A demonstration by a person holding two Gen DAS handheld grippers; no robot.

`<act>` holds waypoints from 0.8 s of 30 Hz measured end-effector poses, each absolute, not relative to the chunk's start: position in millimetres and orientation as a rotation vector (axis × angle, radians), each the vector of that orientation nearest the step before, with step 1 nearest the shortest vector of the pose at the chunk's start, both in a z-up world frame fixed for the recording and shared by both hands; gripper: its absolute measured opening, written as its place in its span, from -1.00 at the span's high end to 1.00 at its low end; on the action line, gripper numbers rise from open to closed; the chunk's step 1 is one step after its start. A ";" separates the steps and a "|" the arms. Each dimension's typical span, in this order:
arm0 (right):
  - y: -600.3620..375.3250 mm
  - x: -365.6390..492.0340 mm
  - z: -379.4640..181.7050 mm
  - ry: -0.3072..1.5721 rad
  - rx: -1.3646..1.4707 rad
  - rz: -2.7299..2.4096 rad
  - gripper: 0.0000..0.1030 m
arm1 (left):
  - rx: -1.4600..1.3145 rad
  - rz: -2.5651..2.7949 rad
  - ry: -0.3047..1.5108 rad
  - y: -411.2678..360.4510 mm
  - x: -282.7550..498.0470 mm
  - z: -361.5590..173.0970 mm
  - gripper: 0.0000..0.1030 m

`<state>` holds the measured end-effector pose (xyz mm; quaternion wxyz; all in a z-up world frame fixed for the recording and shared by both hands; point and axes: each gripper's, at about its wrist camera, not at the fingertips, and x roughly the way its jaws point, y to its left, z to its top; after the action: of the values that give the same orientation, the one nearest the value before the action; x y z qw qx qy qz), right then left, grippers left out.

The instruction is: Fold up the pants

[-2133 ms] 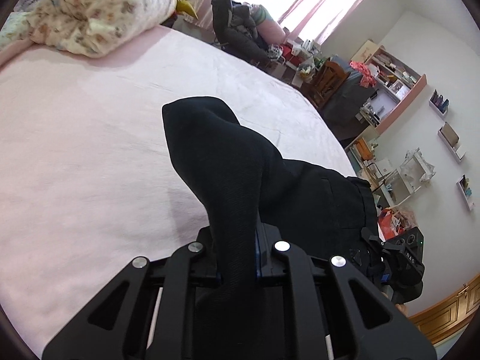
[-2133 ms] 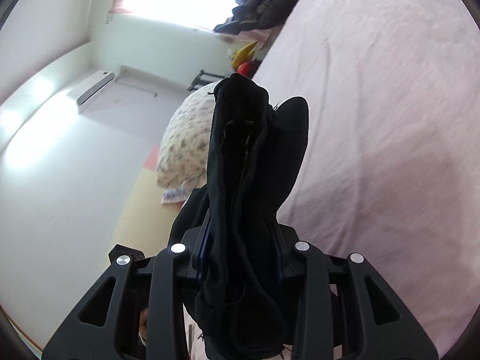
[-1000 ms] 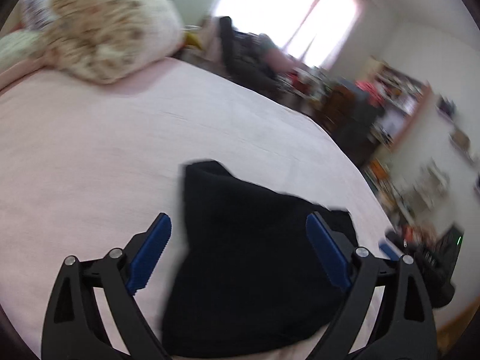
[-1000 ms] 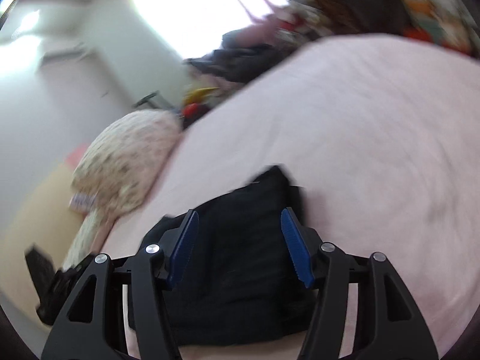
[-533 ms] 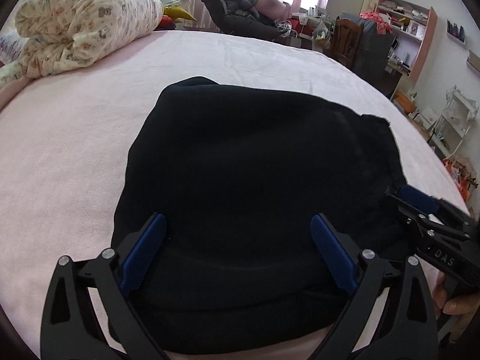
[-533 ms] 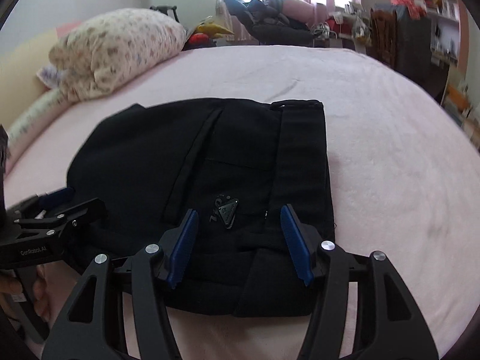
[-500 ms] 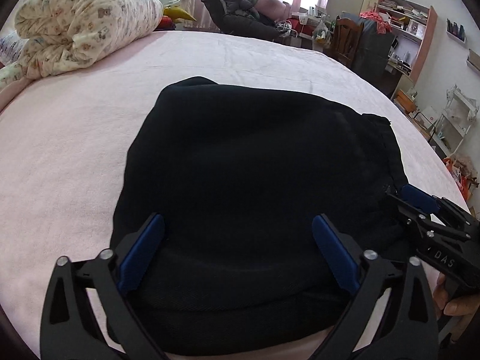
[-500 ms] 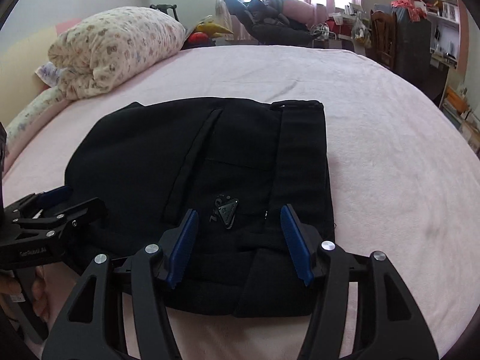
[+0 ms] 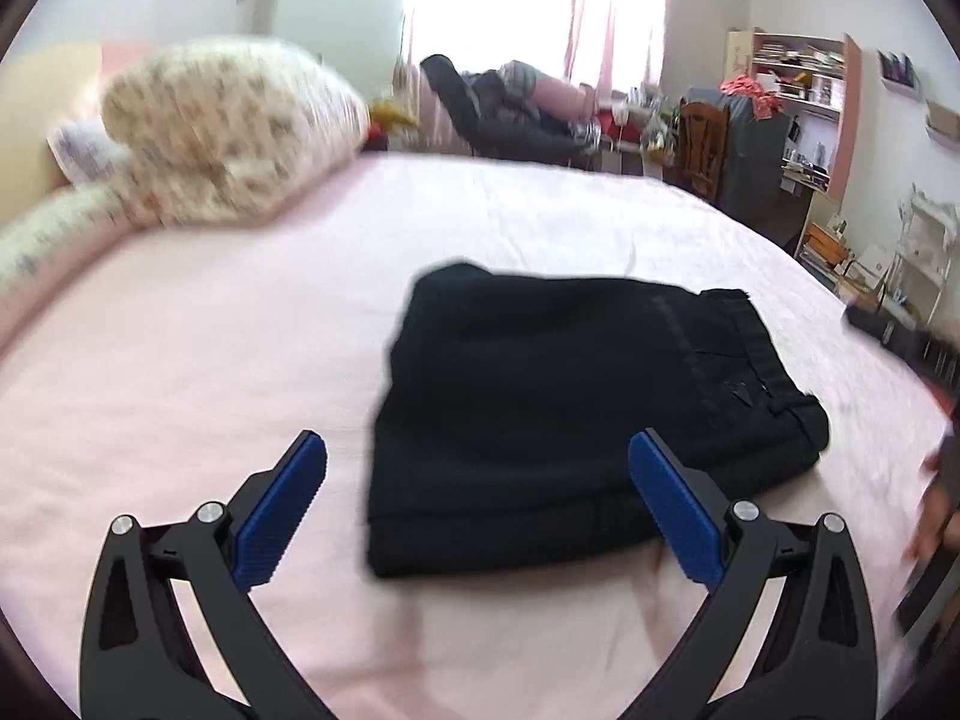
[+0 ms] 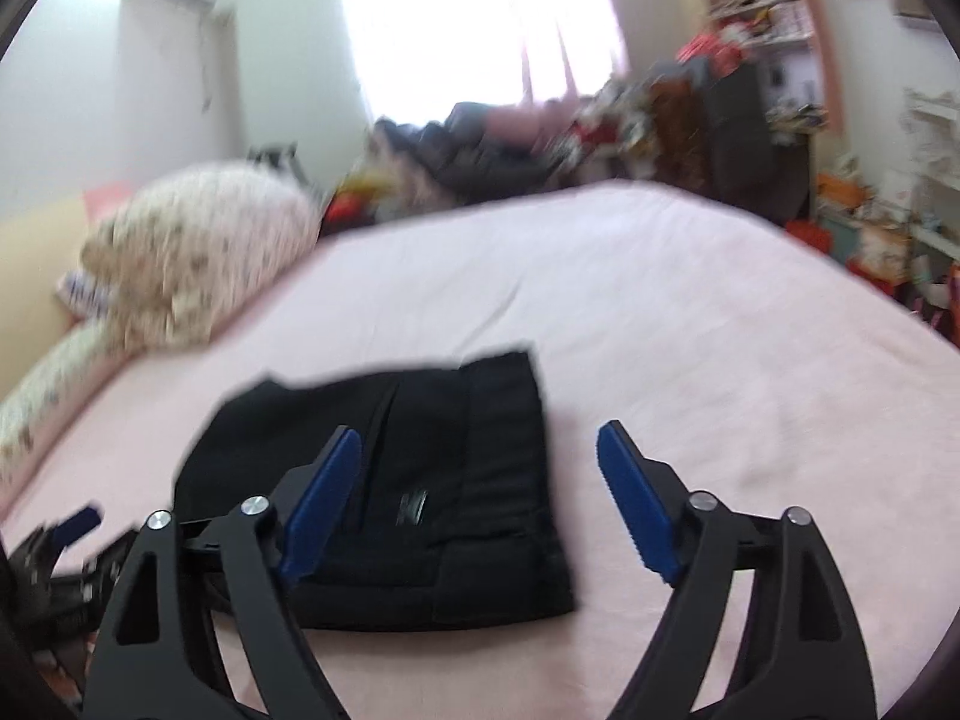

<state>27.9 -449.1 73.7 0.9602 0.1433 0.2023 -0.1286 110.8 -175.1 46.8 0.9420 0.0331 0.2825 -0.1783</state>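
The pants [image 9: 576, 414] lay folded into a compact black rectangle on the pink bed [image 9: 180, 372], flat, with the waistband edge toward the right in the left wrist view. In the right wrist view the pants [image 10: 384, 480] lay ahead and partly behind the left finger of that gripper.

The left gripper [image 9: 477, 498] stood wide open, its blue pads clear of the fabric; the near left part of the pants showed between the fingers, with no pad pressing on it. The right gripper [image 10: 480, 498] had its jaws opening; the right half of the pants showed between them, untouched by either pad.

Surroundings: a floral pillow [image 9: 228, 132] lay at the far left of the bed, well apart from the pants. Beyond the far edge stood a dark chair heaped with clothes [image 9: 504, 114] before a bright window [image 9: 492, 6]. A shelf unit [image 9: 792, 96] and cluttered furniture lined the right wall. A hand [image 9: 936, 510] showed, blurred, at the right border of the left wrist view.

Clearance: bare bed surface surrounded the pants on all sides. The widest open area lay to the left and beyond. The right edge of the bed ran near the waistband side. Both views were motion-blurred.
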 end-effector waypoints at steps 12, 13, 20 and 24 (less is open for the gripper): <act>-392.3 -96.0 69.3 0.315 0.215 -0.281 -0.97 | -0.052 -0.379 0.428 -117.1 -15.1 47.8 -0.97; -386.2 -100.3 64.6 0.331 0.208 -0.275 -0.97 | -0.057 -0.359 0.410 -115.2 -21.4 42.1 -0.97; -348.2 -101.4 33.6 0.409 0.121 -0.227 -0.97 | 0.073 -0.354 0.412 -137.0 -27.1 29.8 -0.97; -334.5 -94.1 21.0 0.425 0.077 -0.220 -0.97 | 0.124 -0.379 0.406 -148.7 -31.4 21.6 -0.97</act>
<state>-94.1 -334.5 21.0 0.9708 0.0380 0.2104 -0.1090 -31.4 -148.7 21.6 0.9598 0.0613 0.2003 -0.1869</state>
